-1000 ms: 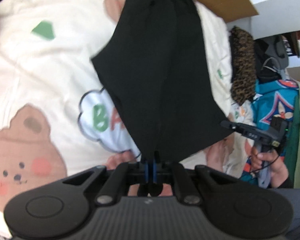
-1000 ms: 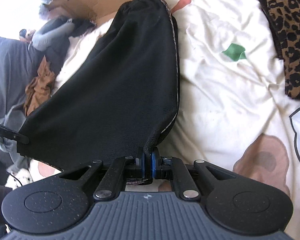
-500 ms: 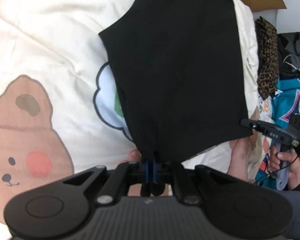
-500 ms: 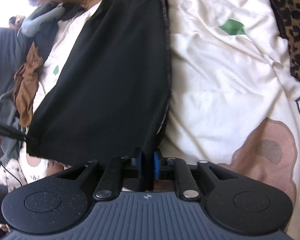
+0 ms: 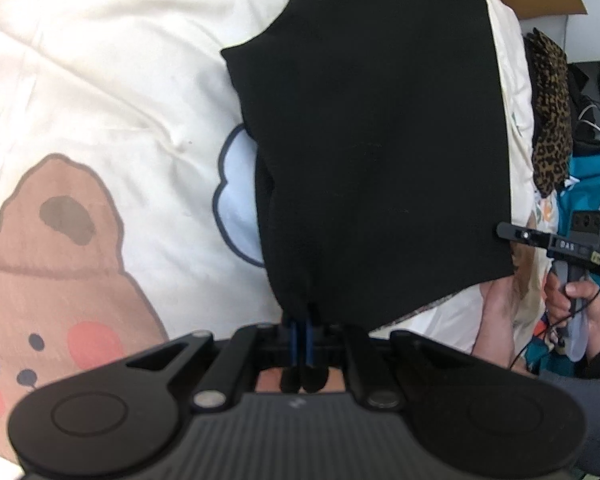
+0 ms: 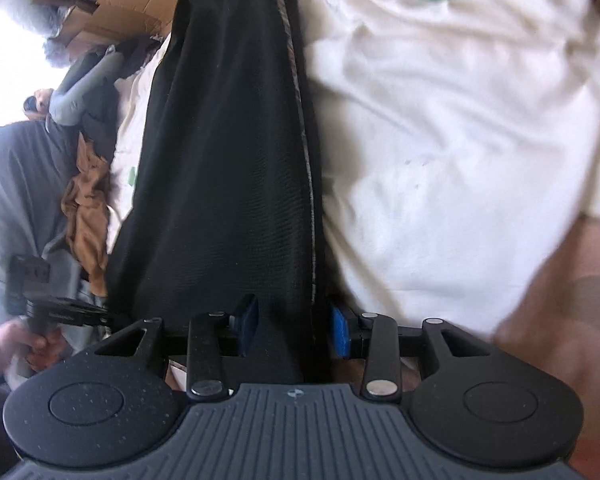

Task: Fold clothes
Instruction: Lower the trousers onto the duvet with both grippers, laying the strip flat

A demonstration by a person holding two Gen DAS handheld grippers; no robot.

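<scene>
A black garment (image 5: 380, 140) lies stretched over the cream bear-print sheet (image 5: 100, 100). My left gripper (image 5: 300, 330) is shut on its near corner, with the cloth bunched between the blue pads. In the left wrist view my right gripper (image 5: 514, 234) sits at the garment's other near corner, with a hand on its handle. In the right wrist view the right gripper (image 6: 294, 326) is open, and its blue pads (image 6: 340, 332) stand apart on either side of the black garment (image 6: 228, 160). The left gripper (image 6: 64, 312) shows at the far left edge.
A leopard-print garment (image 5: 550, 120) and a teal printed garment (image 5: 588, 184) lie at the right of the bed. Brown cardboard (image 6: 132, 4) lies beyond the black garment's far end. A brown garment (image 6: 86, 216) and grey clothes (image 6: 20, 184) are heaped on the left.
My right gripper has opened from shut and let go of the garment's corner. The black garment has come down and spread flatter on the sheet. My left gripper stays shut on its corner.
</scene>
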